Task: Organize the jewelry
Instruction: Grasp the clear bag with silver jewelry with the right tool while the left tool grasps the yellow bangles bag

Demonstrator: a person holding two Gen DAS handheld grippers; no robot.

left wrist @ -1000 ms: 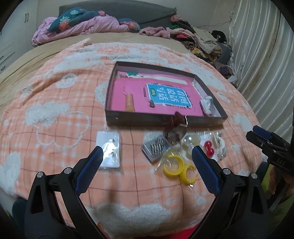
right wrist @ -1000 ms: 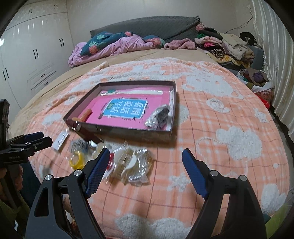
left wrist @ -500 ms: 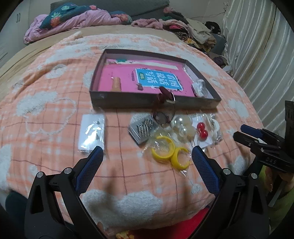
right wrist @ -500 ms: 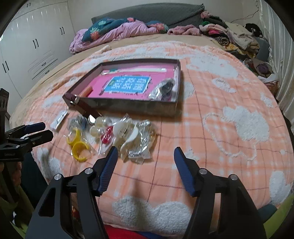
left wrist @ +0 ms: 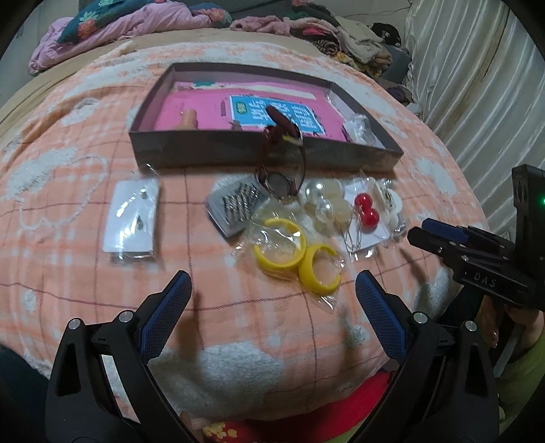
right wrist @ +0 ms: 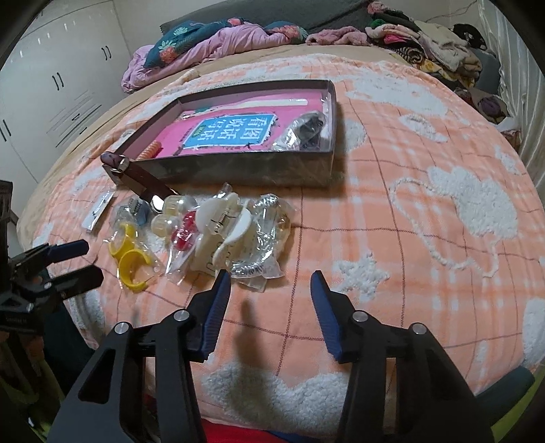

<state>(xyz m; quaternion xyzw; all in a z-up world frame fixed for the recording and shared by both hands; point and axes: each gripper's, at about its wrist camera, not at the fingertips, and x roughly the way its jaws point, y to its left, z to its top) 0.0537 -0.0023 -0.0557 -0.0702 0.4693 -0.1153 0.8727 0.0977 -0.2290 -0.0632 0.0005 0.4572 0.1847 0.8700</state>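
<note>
A dark shallow box with a pink lining lies on the orange plaid blanket. In front of it lie bagged jewelry pieces: yellow hoops, red beads, pearl balls, a white clip, a silver chain bag, a grey clip card, a white earring card and a brown watch leaning on the box. My left gripper is open, just short of the hoops. My right gripper is open beside the chain bag.
The box holds a bagged item at its right end and an orange piece. Piled clothes and bedding lie at the bed's far end. A curtain hangs right; white wardrobes stand left.
Both grippers have moved forward and lower toward the jewelry pile; the items look larger and nearer. Both stay open; nothing has been picked up.
</note>
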